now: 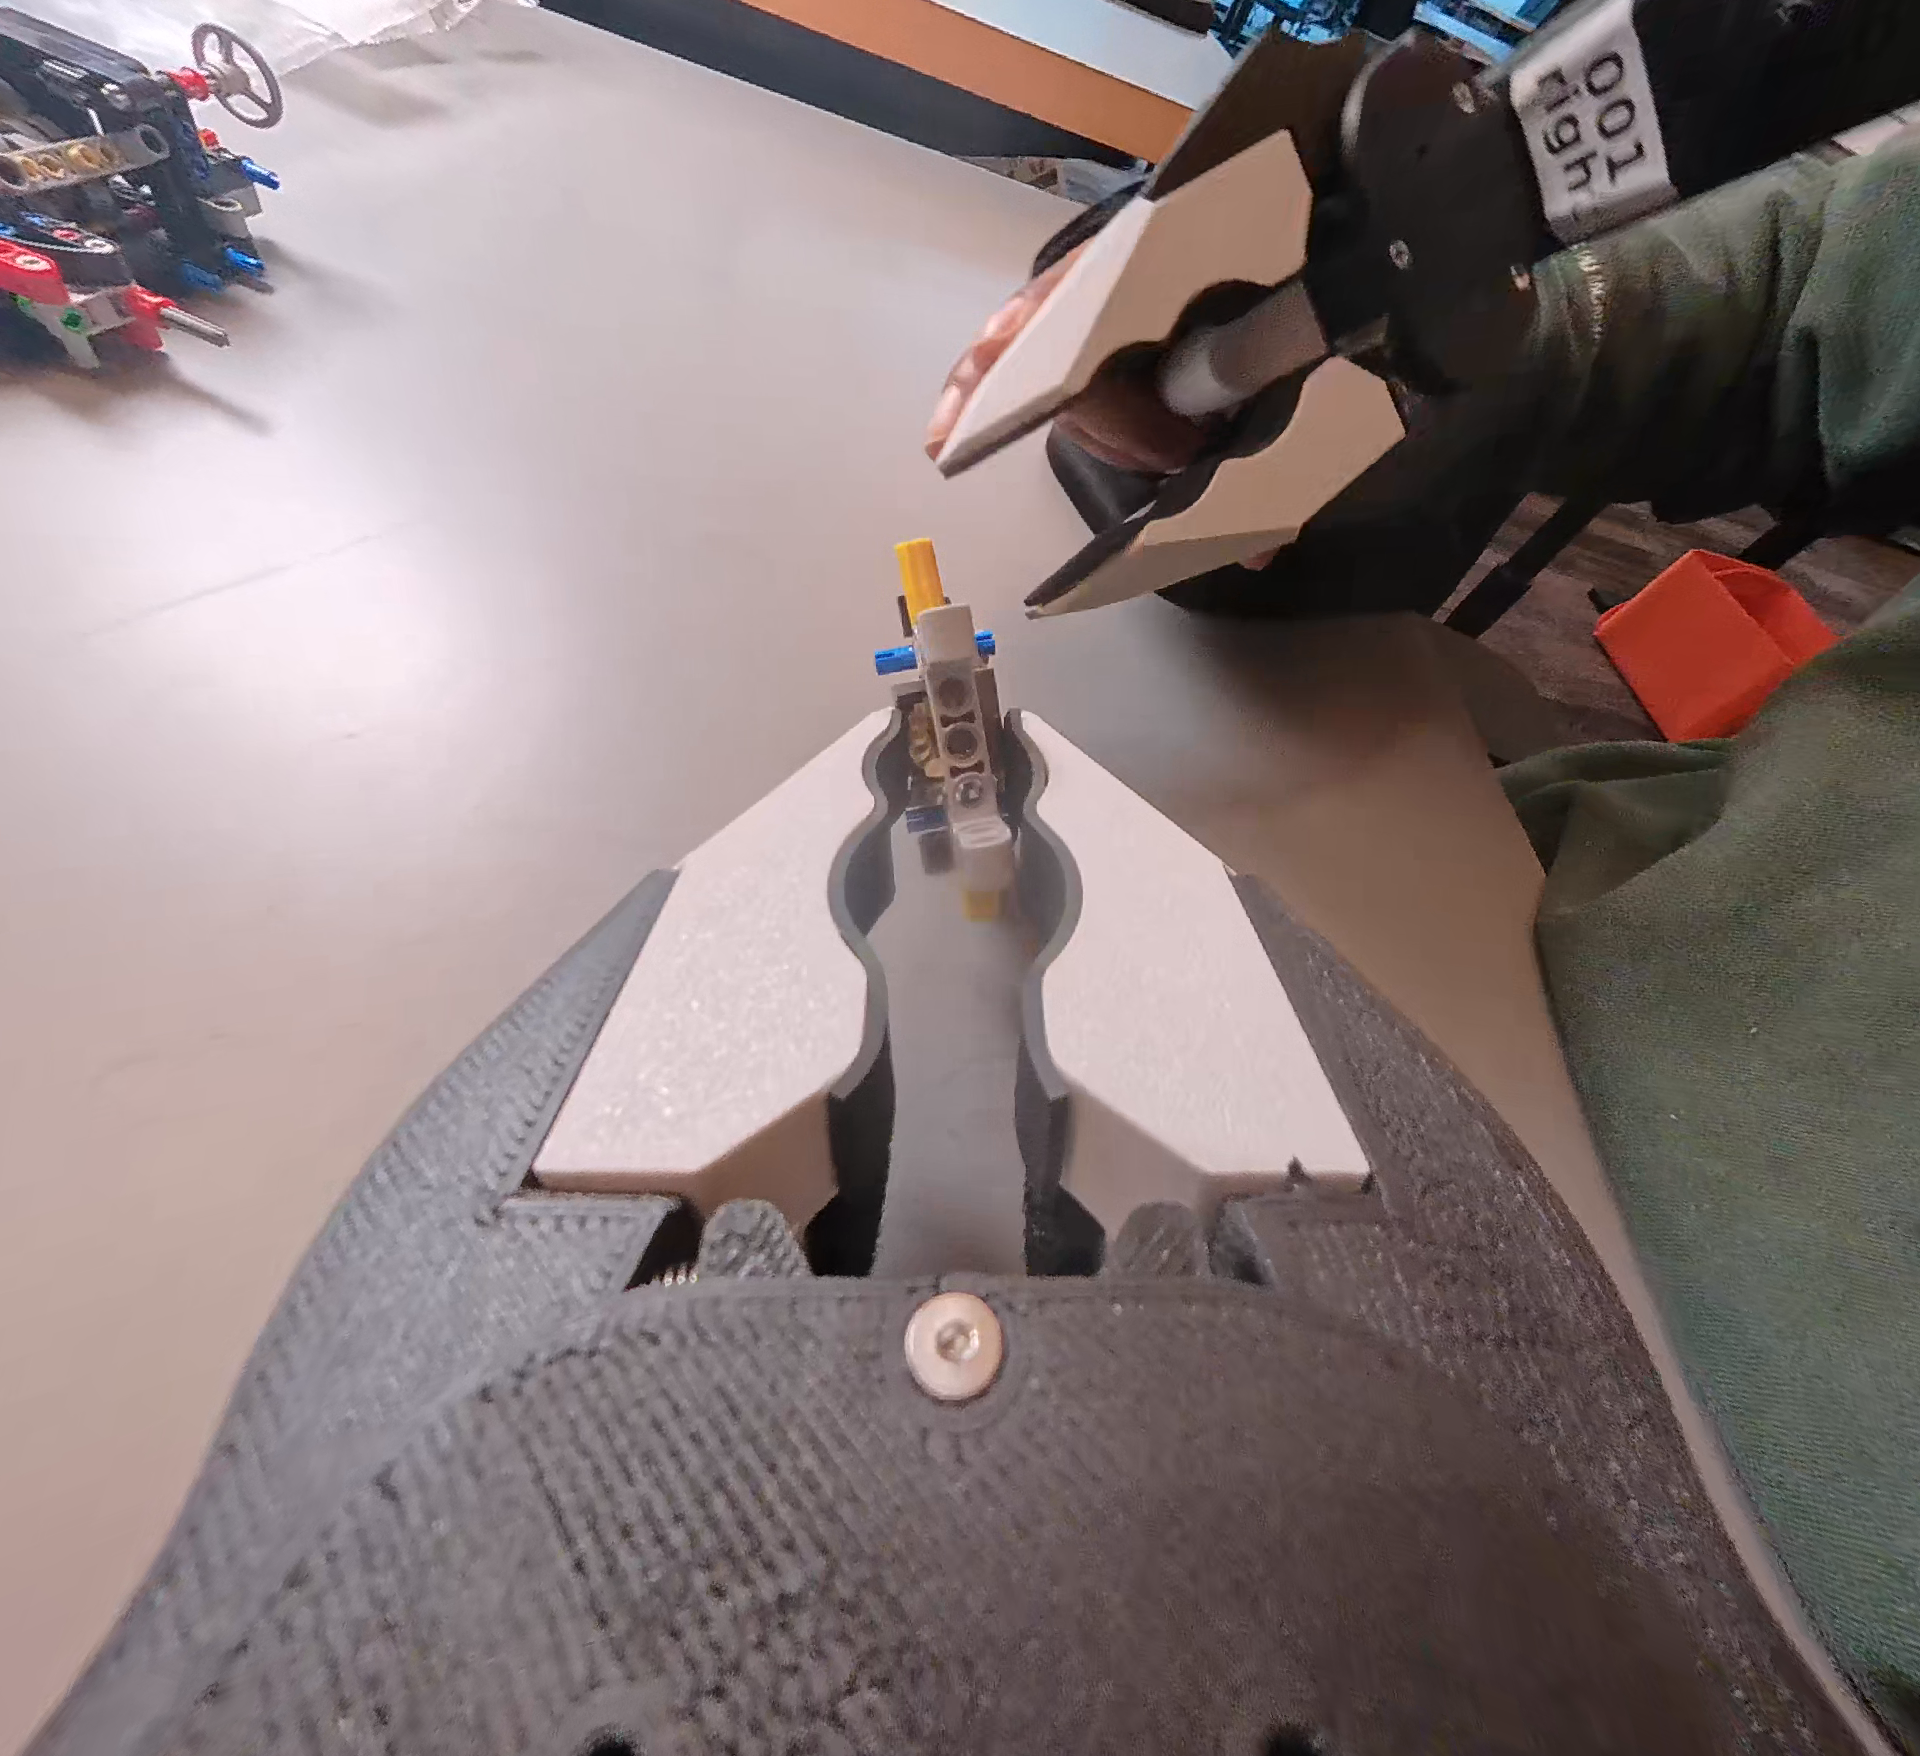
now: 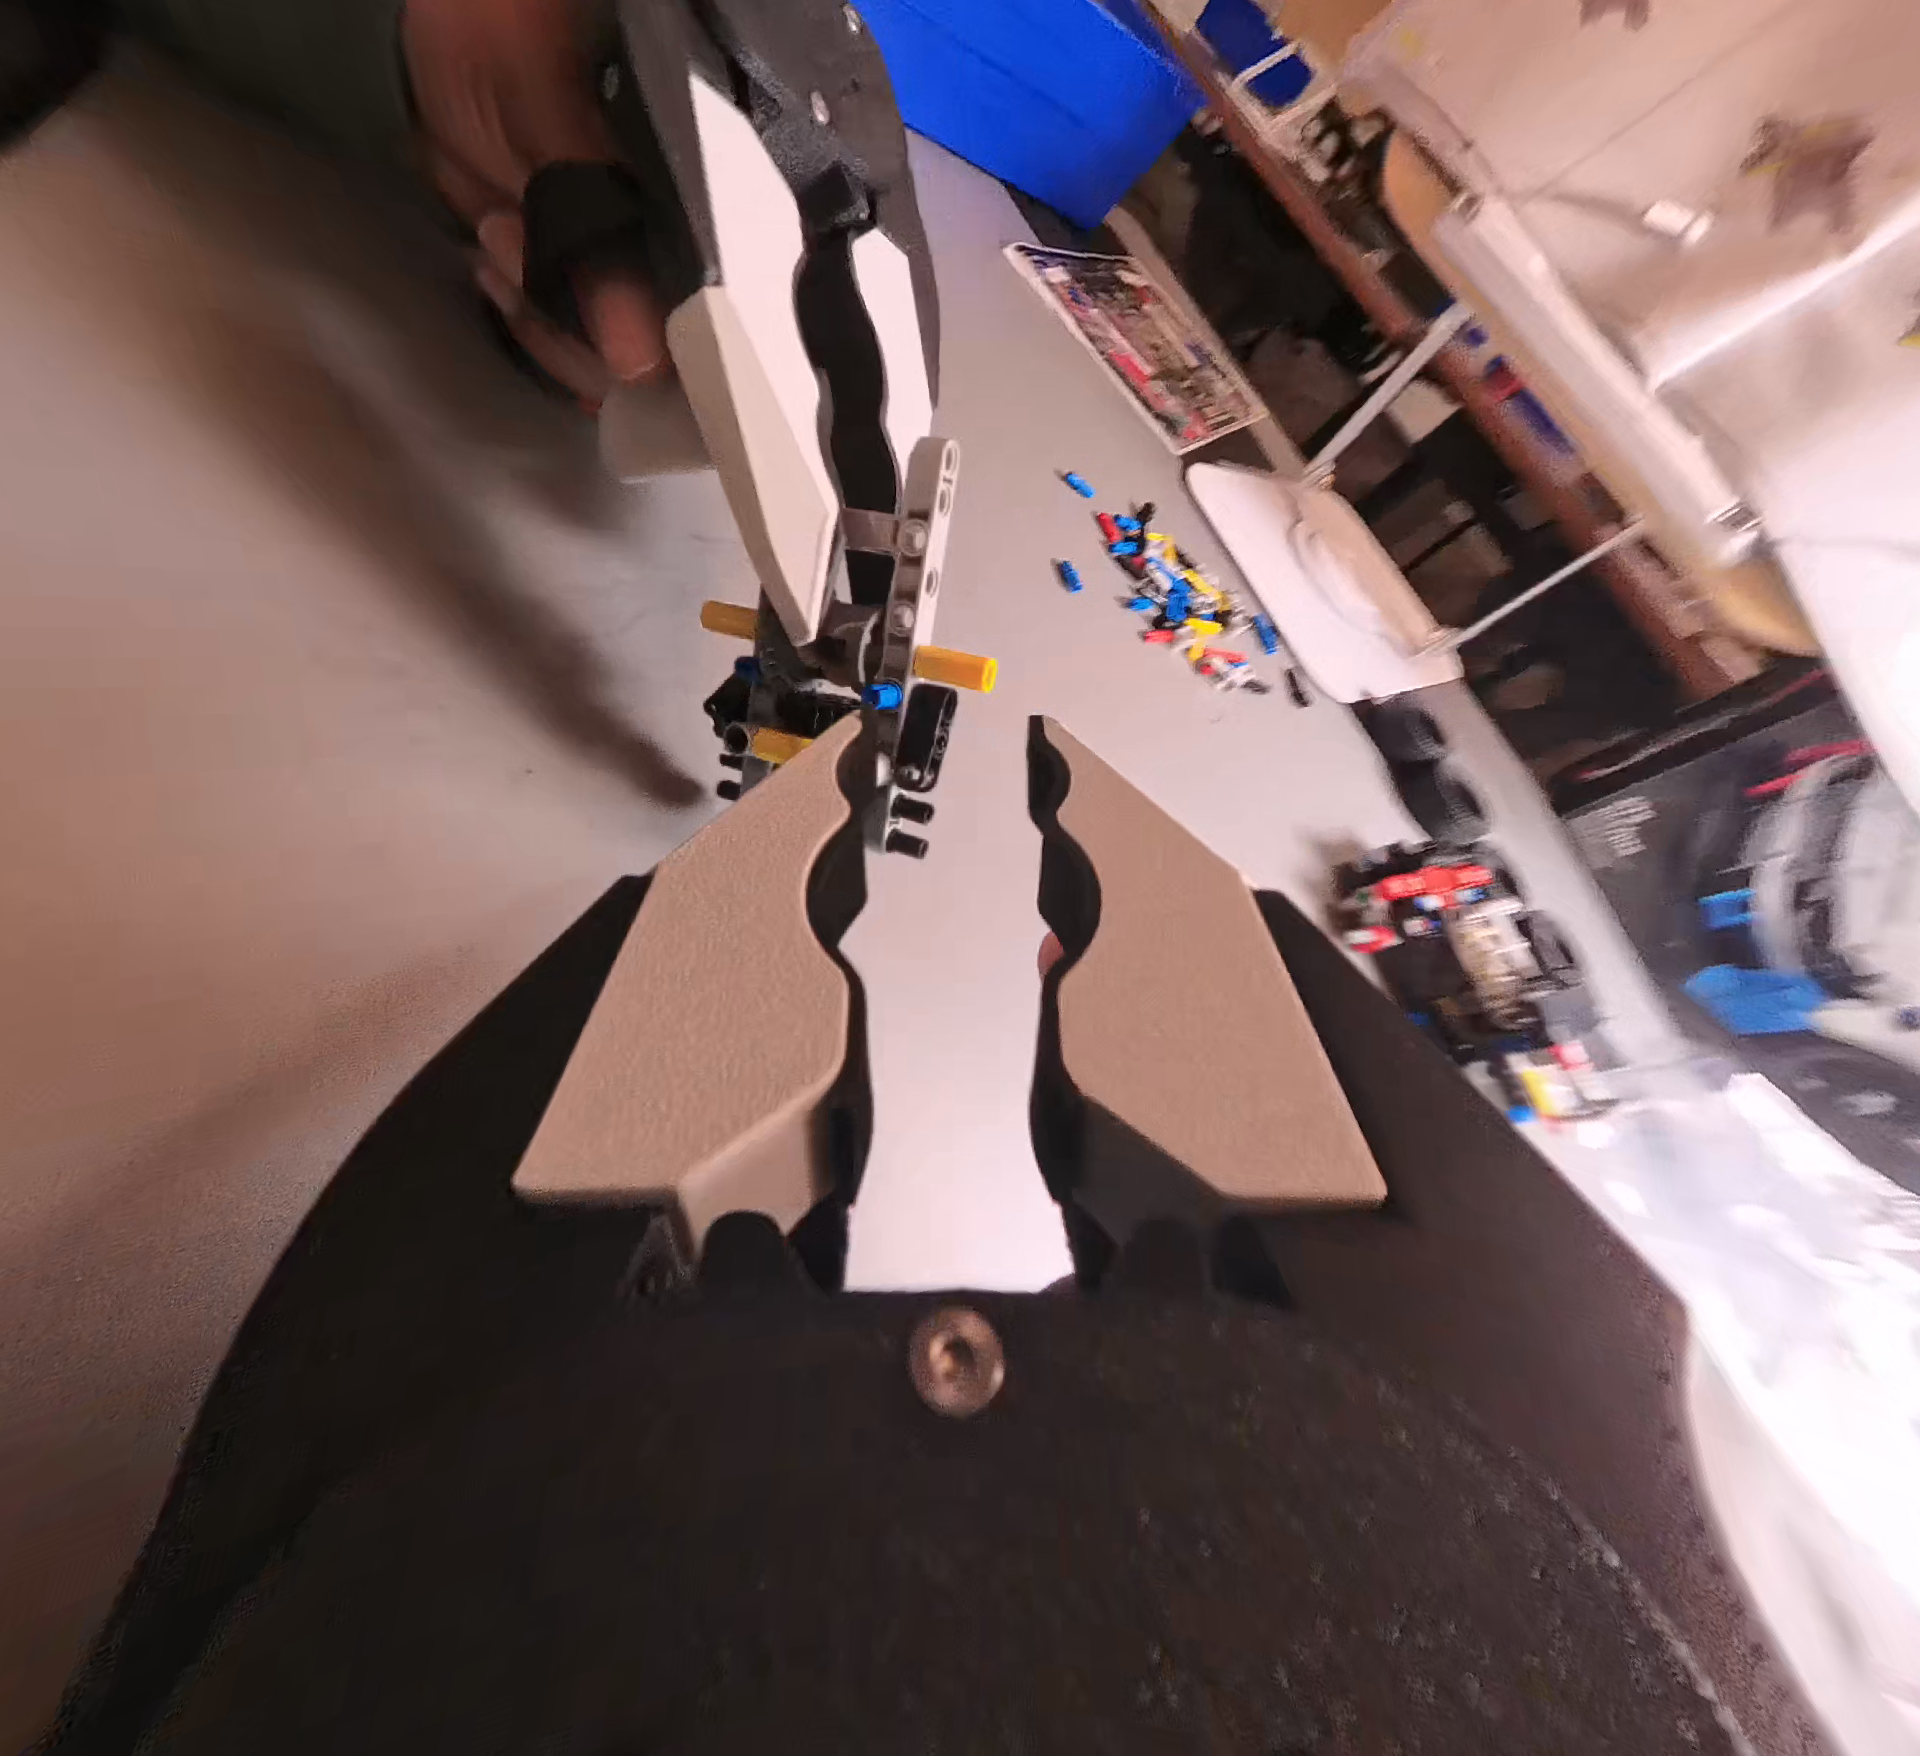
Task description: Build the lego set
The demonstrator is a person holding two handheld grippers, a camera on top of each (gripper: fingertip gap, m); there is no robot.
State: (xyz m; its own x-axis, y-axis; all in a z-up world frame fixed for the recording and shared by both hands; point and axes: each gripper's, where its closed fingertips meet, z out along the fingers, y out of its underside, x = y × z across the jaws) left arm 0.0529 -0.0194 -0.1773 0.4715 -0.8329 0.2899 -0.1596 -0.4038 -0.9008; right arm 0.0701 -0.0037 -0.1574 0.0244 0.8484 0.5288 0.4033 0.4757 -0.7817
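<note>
Gripping the small lego sub-assembly (image 1: 951,750) in the left gripper (image 1: 951,719), held above the tabletop (image 1: 468,563); right gripper (image 2: 945,730) jaws open, empty, closing in beside it. Next, probably: pinch a protruding pin, press home.

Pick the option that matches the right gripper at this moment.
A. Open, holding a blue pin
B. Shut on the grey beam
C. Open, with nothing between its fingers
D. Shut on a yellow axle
C: the right gripper has a clear gap between its fingers with bare table showing through, while the small lego assembly is clamped in the left gripper alone.
</note>
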